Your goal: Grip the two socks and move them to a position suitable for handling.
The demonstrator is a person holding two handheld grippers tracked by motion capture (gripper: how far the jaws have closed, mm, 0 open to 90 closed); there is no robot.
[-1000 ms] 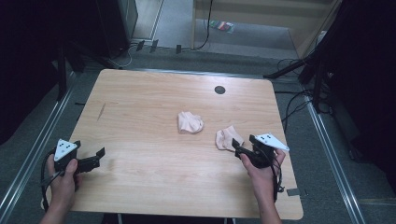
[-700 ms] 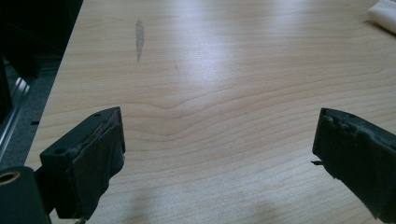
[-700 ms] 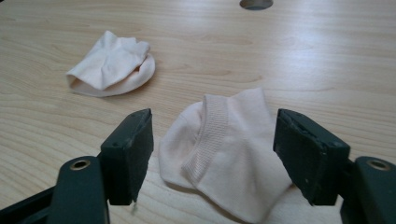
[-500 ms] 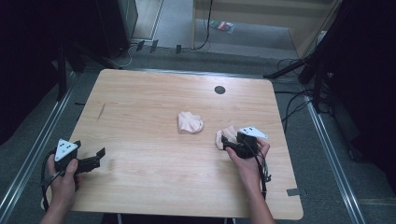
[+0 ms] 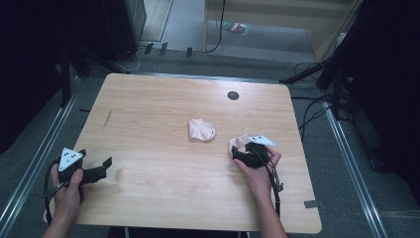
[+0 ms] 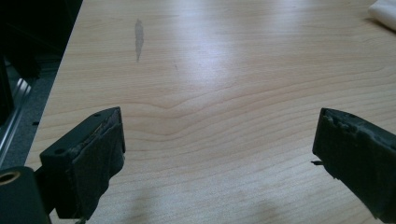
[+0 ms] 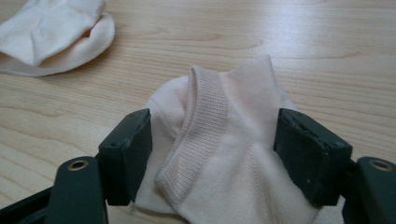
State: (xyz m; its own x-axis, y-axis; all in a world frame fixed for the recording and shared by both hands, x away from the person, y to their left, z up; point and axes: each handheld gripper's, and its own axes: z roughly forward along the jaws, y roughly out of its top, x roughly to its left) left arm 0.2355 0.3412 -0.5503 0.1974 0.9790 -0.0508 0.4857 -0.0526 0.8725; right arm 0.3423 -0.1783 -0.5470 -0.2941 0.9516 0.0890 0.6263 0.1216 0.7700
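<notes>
At the near left of the tabletop [image 5: 163, 129], the left hand-held gripper [image 6: 219, 154] rests spread wide over bare wood. Near right, the right hand-held gripper [image 7: 212, 140] straddles a pale sock [image 7: 229, 154], jaws apart. Farther off, at centre, lies a second sock [image 5: 201, 130].

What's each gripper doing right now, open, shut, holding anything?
Left gripper: open, empty, over bare table.
Right gripper: open, jaws either side of the nearer sock, not clamped on it.
</notes>
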